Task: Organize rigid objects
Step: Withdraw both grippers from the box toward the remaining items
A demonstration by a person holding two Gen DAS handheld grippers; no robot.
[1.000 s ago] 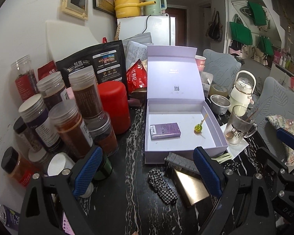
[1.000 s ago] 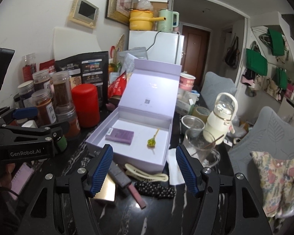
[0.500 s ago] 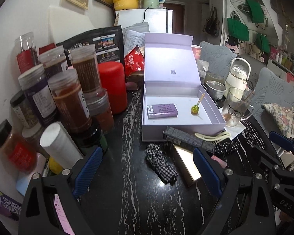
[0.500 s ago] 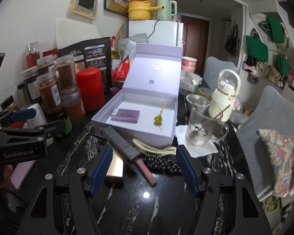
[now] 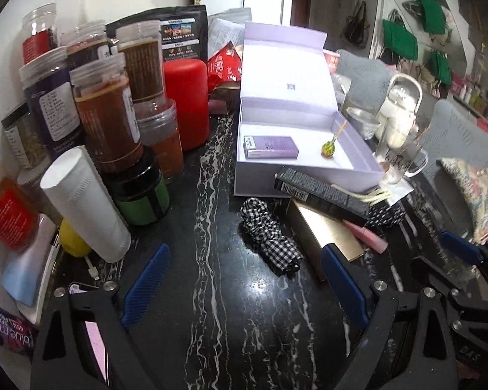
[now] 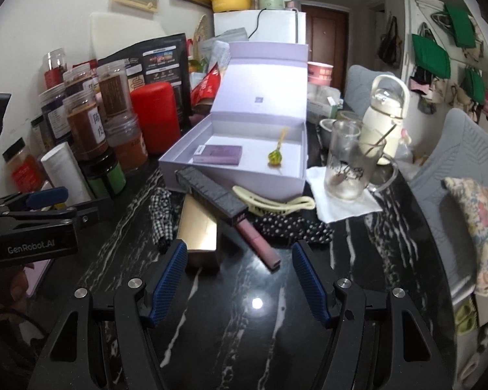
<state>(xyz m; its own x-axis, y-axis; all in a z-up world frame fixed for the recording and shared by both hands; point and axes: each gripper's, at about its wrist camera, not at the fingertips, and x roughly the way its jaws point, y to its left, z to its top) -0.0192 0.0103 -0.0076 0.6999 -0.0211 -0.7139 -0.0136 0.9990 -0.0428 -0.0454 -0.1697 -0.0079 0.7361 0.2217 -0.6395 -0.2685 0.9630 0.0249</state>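
Black marble table point(image 6: 244, 325) lies bare between the right tool's point(image 6: 239, 276) spread fingers.

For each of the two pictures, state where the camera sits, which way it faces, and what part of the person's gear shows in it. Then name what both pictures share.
Left wrist: sits on the left gripper, low over the black table, facing the jars and open lilac box; both its fingers show.
Right wrist: sits on the right gripper, facing the box and glass mug; both its fingers show, with the left gripper at the left edge.
Shared: box, gold case, jars.
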